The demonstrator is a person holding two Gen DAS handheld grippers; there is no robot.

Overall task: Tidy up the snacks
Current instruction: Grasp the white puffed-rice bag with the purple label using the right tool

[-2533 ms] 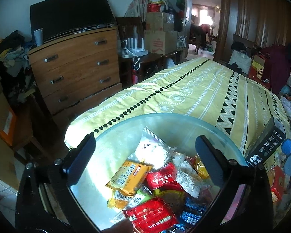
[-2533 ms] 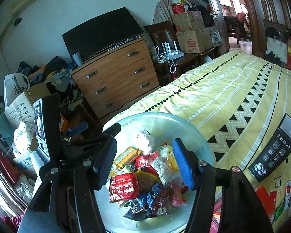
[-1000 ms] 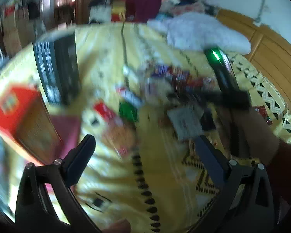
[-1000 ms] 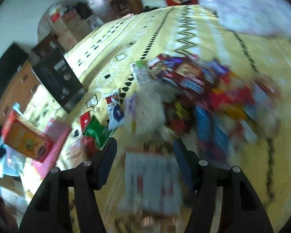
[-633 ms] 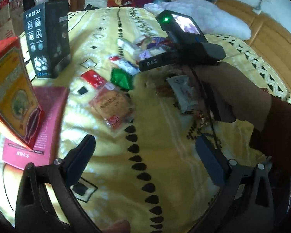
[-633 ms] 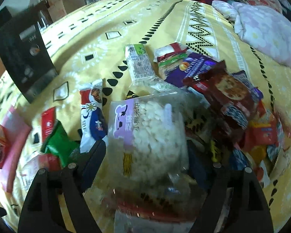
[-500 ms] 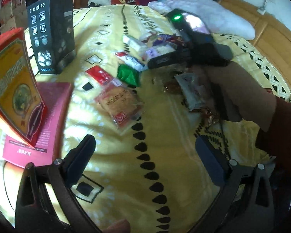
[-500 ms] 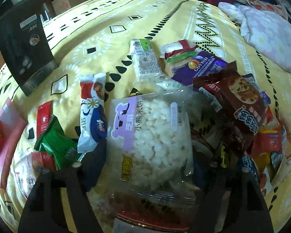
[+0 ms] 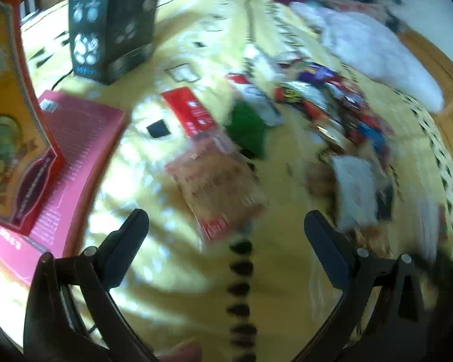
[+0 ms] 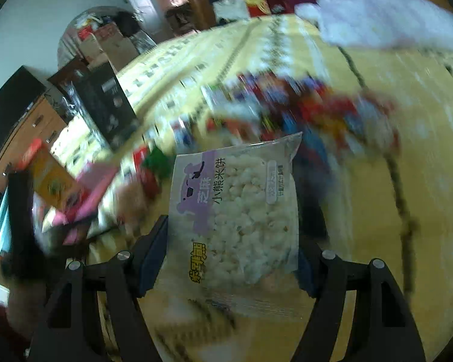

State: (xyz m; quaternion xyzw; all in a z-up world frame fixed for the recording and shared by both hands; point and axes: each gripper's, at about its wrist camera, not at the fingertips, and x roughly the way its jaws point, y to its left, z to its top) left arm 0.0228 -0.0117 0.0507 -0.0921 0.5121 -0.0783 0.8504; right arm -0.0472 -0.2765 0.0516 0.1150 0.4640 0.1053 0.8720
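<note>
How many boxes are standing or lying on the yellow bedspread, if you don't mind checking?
3: a tall black box standing upright at the back, an orange-red box at the left edge, and a flat pink box lying beside it. Others may sit out of view.

glossy plastic rice-cake bag (image 10: 238, 211), cloth bedspread (image 9: 178, 277)

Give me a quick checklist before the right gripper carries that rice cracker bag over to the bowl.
1. rice cracker bag sits between the jaws of the right gripper: ok.
2. Bag lifted clear of the snack pile: ok, it shows sharp while the pile behind is blurred.
3. Grip firm on both sides: cannot tell, the bag hides the pads.
4. left gripper empty, jaws open: ok.
5. Bowl in view as a target: not ok, neither view shows it.
6. Picture steady enough to aim: not ok, both views are blurred.
</note>
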